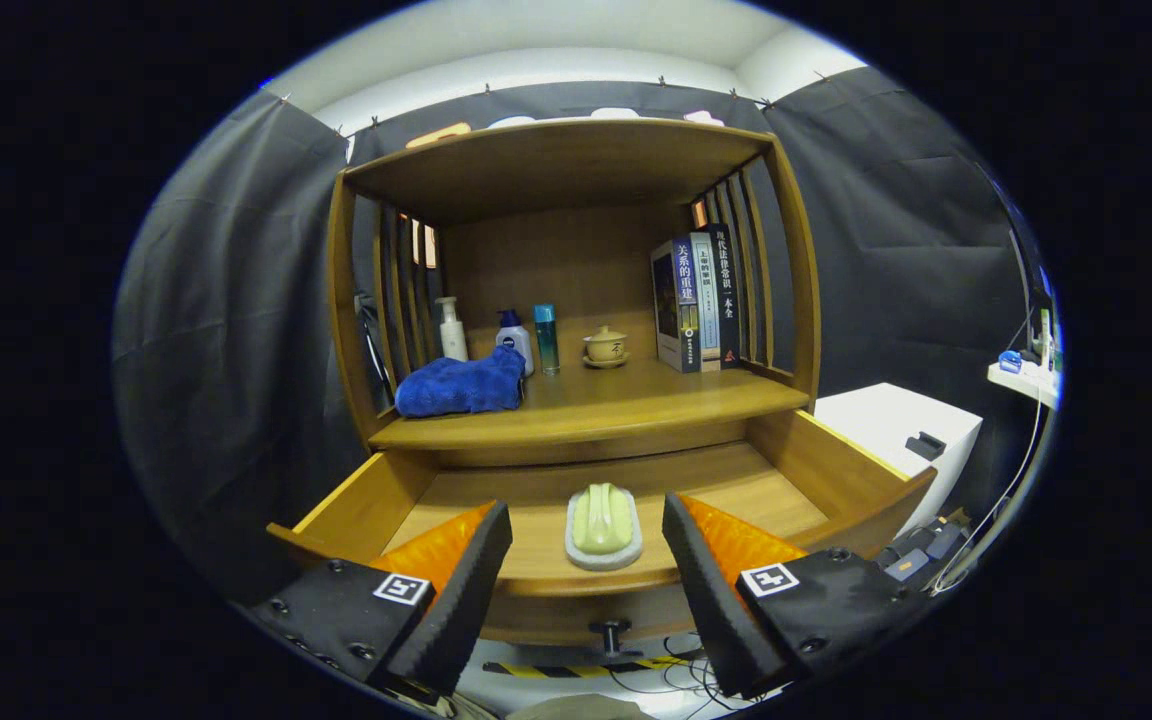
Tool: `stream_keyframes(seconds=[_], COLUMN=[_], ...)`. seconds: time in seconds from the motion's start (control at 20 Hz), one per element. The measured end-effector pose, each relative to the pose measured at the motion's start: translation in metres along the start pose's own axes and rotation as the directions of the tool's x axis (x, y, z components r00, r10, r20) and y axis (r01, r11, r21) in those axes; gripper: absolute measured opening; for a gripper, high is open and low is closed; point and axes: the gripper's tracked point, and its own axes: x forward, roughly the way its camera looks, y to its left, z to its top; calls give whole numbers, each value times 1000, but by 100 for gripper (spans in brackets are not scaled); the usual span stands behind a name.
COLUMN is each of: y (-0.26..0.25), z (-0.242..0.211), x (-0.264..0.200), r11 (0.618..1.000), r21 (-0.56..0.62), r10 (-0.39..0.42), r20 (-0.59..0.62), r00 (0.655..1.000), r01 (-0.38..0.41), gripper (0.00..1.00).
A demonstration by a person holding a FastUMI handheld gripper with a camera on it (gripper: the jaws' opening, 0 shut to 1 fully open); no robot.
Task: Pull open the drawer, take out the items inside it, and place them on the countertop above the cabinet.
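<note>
The wooden drawer (pixel 816 470) of the cabinet stands pulled out toward me, its dark knob (pixel 611 632) on the front panel below. Inside it lies a pale green scrub brush with a white base (pixel 603 525), near the drawer's front. My gripper (pixel 586 540) is open, hovering above the drawer's front edge, and the brush lies between and just beyond the two fingertips, touching neither. The countertop (pixel 636 395) above the drawer carries a crumpled blue towel (pixel 461 386) at its left.
On the countertop stand a white pump bottle (pixel 452 330), a blue-capped white bottle (pixel 513 338), a slim teal bottle (pixel 546 338), a small lidded cup (pixel 605 346) and upright books (pixel 696 298). A white box (pixel 896 425) sits right of the cabinet. Cables lie on the floor below.
</note>
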Motion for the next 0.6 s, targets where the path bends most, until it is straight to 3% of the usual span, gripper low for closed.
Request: stream_keyframes(seconds=[0.35,0.6], y=[-4,-12], z=[22,16], x=[49,87], r11=[1000,999], r21=[-10,-22], r10=[-19,-39], r20=[-133,-256], r00=[991,966], r01=[18,35], gripper=[98,98])
